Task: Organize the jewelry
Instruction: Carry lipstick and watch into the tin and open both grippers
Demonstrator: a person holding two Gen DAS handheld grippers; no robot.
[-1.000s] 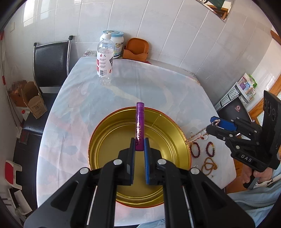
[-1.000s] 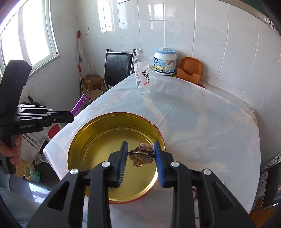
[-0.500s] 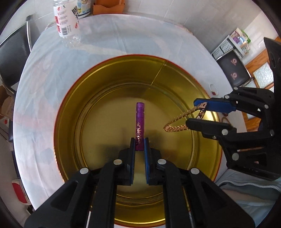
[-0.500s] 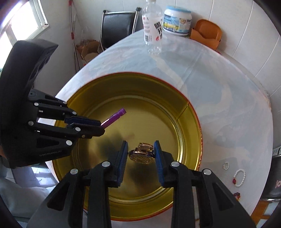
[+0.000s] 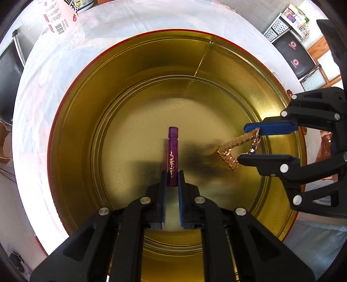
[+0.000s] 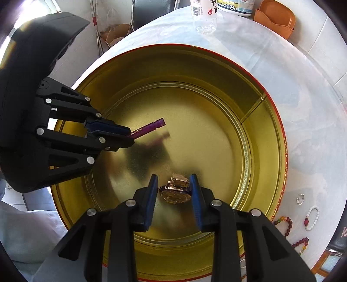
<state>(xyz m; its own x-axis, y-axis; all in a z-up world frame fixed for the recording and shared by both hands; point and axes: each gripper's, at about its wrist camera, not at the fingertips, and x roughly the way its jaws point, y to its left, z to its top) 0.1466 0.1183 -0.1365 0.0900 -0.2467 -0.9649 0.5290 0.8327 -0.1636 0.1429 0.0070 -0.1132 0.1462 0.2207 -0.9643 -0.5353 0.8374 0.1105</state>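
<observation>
A round gold tin (image 5: 71, 134) (image 6: 266, 130) with a red rim stands on the white table. Both grippers reach down inside it. My left gripper (image 5: 172, 173) (image 6: 128, 138) is shut on a purple tube (image 5: 172, 149) (image 6: 151, 127) with gold lettering, which points away from the fingers just above the tin's floor. My right gripper (image 6: 174, 188) (image 5: 249, 143) is shut on a gold wristwatch (image 6: 175, 191); its gold link band (image 5: 236, 149) hangs from the fingers down to the tin's floor.
A clear water bottle (image 6: 203, 15), a white tub (image 6: 236, 6) and an orange holder (image 6: 275, 18) stand at the table's far end. Bead bracelets (image 6: 284, 225), a white bead bracelet (image 6: 312, 217) and a ring (image 6: 300, 198) lie right of the tin. Black chairs (image 5: 292, 54) stand around.
Both grippers have come down from above the tin's rim into the tin, tilting steeply downward. The tube and the watch stayed gripped; the band now reaches the tin's floor.
</observation>
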